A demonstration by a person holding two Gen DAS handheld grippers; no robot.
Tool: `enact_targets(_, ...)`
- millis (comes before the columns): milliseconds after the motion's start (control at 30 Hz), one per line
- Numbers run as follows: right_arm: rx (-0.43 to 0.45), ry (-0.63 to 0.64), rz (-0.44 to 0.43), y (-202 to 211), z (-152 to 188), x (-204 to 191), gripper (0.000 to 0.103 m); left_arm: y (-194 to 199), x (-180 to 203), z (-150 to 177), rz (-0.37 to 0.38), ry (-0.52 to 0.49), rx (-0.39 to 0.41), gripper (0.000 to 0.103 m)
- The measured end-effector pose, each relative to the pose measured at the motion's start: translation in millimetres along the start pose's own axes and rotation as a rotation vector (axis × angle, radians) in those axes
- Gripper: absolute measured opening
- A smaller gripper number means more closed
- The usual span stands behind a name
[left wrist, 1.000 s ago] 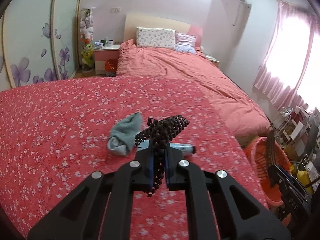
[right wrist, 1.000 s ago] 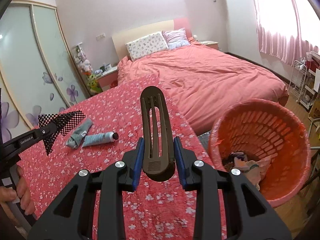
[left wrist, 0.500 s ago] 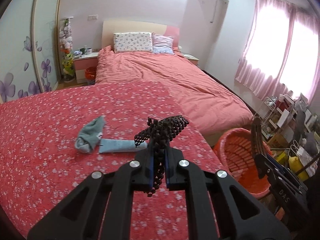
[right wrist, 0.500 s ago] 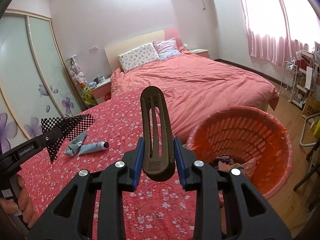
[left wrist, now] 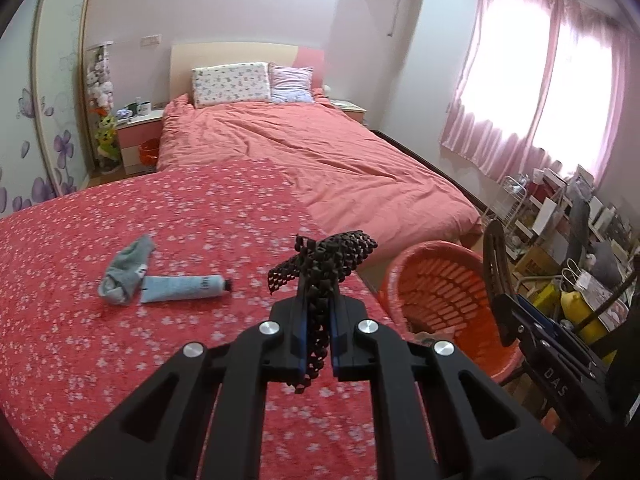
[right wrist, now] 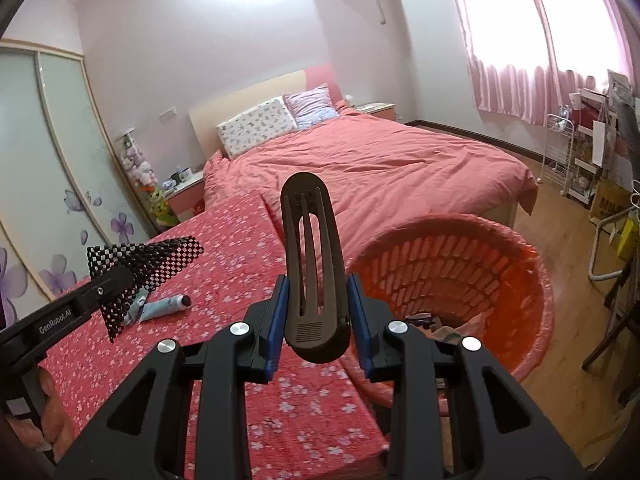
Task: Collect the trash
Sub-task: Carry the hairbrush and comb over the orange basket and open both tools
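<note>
mesh scrap (left wrist: 320, 276) pinched in left gripper (left wrist: 316, 340) | hair clip (right wrist: 312, 264) clamped in right gripper (right wrist: 316, 332) | both carried from mid-bedspread toward its right edge, basket (right wrist: 532, 276) now close below | drop judged next | tube (left wrist: 182, 288), sock (left wrist: 126, 272) left on bedspread (left wrist: 80, 360)

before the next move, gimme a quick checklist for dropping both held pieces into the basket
1. Left gripper holds the black mesh piece: ok, shut on it.
2. Right gripper holds the dark slotted clip: ok, clamped between its blue pads.
3. Orange basket open to receive: ok, the mouth is unobstructed, with some items at the bottom.
4. Right gripper over the basket: not ok, the clip sits beside the near rim, over the edge of the flowered cover.
5. Left gripper over the basket: not ok, it is above the cover, with the basket to its right.
6. Remaining trash: not ok, the blue tube and grey sock lie on the cover.
</note>
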State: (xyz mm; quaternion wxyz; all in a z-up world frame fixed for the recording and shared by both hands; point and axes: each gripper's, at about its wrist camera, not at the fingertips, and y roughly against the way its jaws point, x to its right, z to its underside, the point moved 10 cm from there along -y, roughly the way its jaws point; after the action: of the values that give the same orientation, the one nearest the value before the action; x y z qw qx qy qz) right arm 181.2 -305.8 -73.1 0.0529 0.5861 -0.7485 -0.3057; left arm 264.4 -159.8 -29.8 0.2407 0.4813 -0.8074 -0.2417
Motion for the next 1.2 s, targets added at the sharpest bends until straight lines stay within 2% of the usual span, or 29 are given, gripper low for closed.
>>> enact_targets(667,0.024,-0.121,0.101,0,-8,84,0.03,-47,117,22,0.185,-0.085,-0.079,0.009)
enact_targets(967,0.01,-0.193,0.134,-15,-10,122,0.03,-90,164,39,0.247,-0.13,-0.152,0.011)
enact_targets(1033,-0.001,-0.209,0.13,-21,-9,128,0.03,-101,171,43,0.245,-0.14,-0.169,0.014)
enact_targets(1167,-0.039,-0.222,0.126,-35,-3,137,0.031,-120,171,52,0.224,-0.148,-0.199,0.038)
enact_targets(1200,-0.043,-0.22,0.137,-37,-2,139,0.032,-124,169,54,0.213,-0.15,-0.206,0.04)
